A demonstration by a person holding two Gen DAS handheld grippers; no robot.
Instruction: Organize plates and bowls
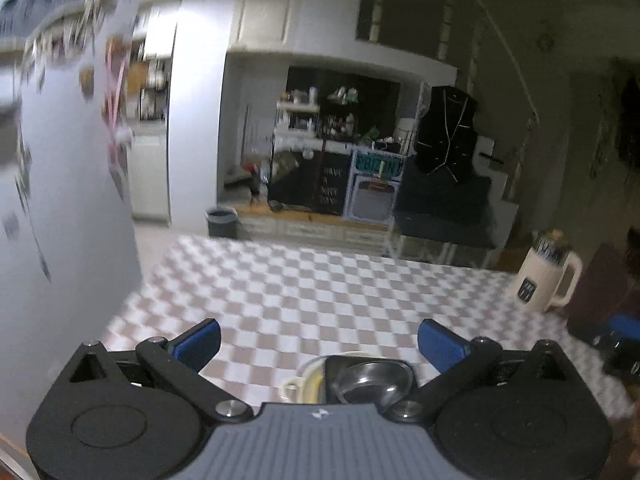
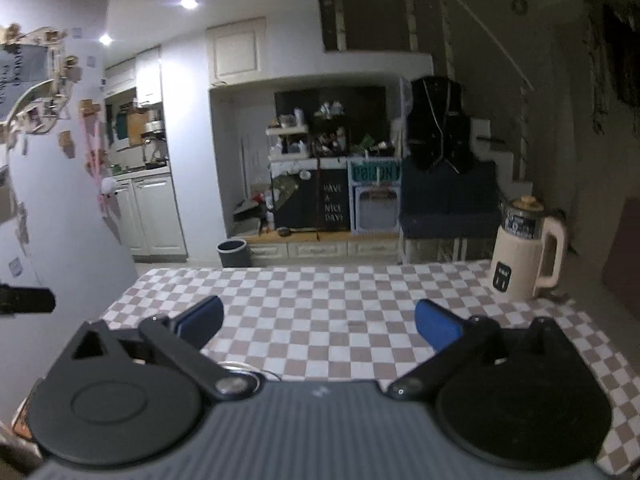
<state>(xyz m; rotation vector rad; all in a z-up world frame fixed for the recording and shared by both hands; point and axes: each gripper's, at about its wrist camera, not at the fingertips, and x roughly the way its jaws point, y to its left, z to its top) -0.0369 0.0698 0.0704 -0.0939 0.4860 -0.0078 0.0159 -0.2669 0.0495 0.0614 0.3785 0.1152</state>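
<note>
In the left wrist view my left gripper [image 1: 319, 340] is open above the checked tablecloth [image 1: 312, 292], with nothing between its blue pads. Just under its body a dark shiny bowl [image 1: 368, 380] sits in a cream dish with a small handle [image 1: 298, 386], both partly hidden by the gripper. In the right wrist view my right gripper [image 2: 320, 322] is open as well, over the same checked tablecloth [image 2: 340, 300], and nothing lies between its pads. A thin glassy rim [image 2: 240, 366] peeks out beside its left arm; what it belongs to I cannot tell.
A cream electric kettle [image 2: 526, 252] stands at the table's far right, kettle [image 1: 546, 276]. A white fridge with magnets [image 2: 52, 184] rises at the left. A dark bin [image 2: 232, 253] and cluttered shelves [image 2: 320, 152] lie beyond the table. A dark object [image 1: 616, 332] sits at the right edge.
</note>
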